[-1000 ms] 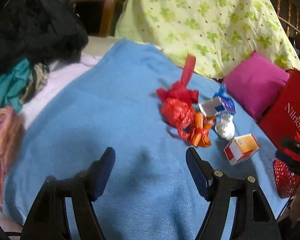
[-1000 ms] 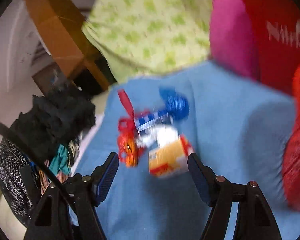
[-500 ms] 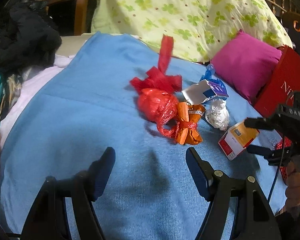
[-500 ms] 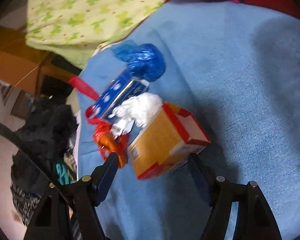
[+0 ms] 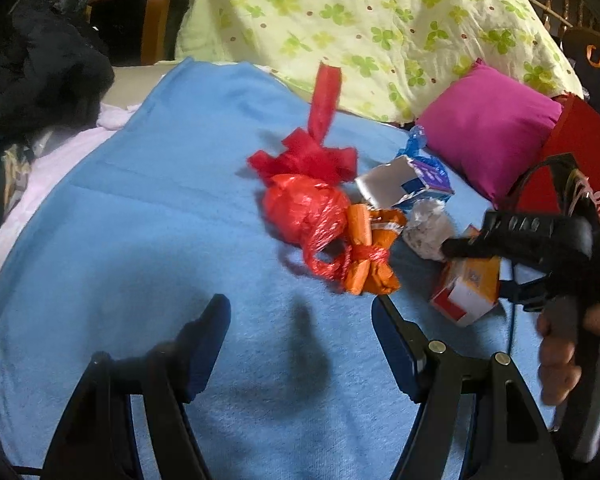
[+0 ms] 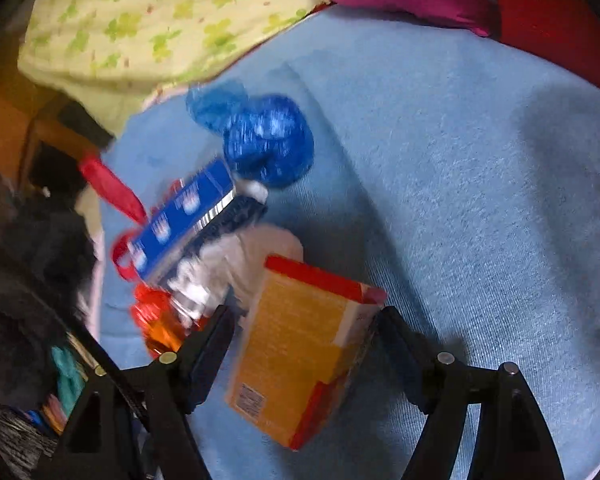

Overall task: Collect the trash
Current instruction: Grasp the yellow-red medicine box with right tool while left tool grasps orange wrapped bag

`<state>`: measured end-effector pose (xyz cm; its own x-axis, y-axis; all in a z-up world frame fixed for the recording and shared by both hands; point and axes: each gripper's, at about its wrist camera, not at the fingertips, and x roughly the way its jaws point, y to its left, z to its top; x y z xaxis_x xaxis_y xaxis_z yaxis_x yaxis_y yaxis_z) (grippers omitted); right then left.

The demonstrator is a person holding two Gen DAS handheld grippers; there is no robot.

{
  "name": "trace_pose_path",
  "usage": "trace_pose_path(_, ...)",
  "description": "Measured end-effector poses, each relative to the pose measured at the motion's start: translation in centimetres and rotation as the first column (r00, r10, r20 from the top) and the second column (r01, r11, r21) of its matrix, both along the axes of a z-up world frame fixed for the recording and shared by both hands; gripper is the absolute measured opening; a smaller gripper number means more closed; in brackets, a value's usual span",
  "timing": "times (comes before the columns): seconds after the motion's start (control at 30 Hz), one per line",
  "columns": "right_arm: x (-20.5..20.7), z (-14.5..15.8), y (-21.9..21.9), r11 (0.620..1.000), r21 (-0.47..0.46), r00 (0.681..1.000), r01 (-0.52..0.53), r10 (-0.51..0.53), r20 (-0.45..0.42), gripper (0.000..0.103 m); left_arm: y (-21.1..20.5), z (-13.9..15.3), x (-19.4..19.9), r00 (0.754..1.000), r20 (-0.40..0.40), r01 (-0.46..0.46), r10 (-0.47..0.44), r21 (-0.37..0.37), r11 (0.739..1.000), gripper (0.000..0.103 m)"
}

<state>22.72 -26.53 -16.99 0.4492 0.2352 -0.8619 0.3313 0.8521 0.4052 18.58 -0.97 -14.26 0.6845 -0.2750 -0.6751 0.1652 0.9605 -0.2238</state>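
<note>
— Where do we stand with the trash?

— Barely begun, by our reading. All of it lies in one cluster on the blue blanket (image 5: 148,208): the red bag (image 5: 304,208), the orange wrapper (image 5: 370,256), the blue carton (image 5: 412,184), the white wad (image 5: 426,226), the blue bag (image 6: 266,140) behind it, and the box (image 6: 300,356).

— Is anything in a gripper?

— No. Our right gripper (image 6: 304,320) has its fingers spread on either side of the box, one pad near each long face. We cannot tell whether a pad touches the cardboard; the view is blurred. The box looks to rest on the blanket, not lifted.

— And the left one?

— The left gripper (image 5: 300,320) is spread wide and empty, above bare blanket, near the orange wrapper but apart from it.

— So what is left?

— Everything, as far as we can judge: closing on the box, carrying it off, then the five other pieces. A red bag-like thing (image 5: 572,140) stands beside the pink pillow (image 5: 488,128); it may be where the trash goes, but we cannot confirm that.

— Any worry?

— The box lies close to the white wad, so we might nudge it when we close.
</note>
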Motion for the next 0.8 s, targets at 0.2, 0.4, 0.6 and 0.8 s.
trace_pose_path(0.2,-1.1,1.1,0.2,0.994,-0.071,0.995,-0.083,0.086,0.044,0.064,-1.4,0.1,1.4,0.998,0.001,0.061,-0.061,-0.07,0.996,0.073)
trace_pose_path(0.4,-2.8,2.3,-2.0,0.993,-0.077,0.992,-0.089,0.095,0.081,0.061,-3.8,-0.4,3.7,0.996,-0.007,0.093,-0.094,-0.073,0.993,0.073)
trace_pose_path(0.6,-4.0,2.3,-3.6,0.993,-0.049,0.989,-0.103,0.107,0.106,0.061,-5.3,-1.9,6.0,0.994,-0.062,0.084,-0.088,-0.063,0.994,0.069)
trace_pose_path(0.8,-4.6,3.3,-2.7,0.987,-0.108,0.979,-0.123,0.139,0.153,0.061,-5.2,-2.2,6.5,0.992,-0.072,0.099,-0.105,-0.081,0.992,0.033)
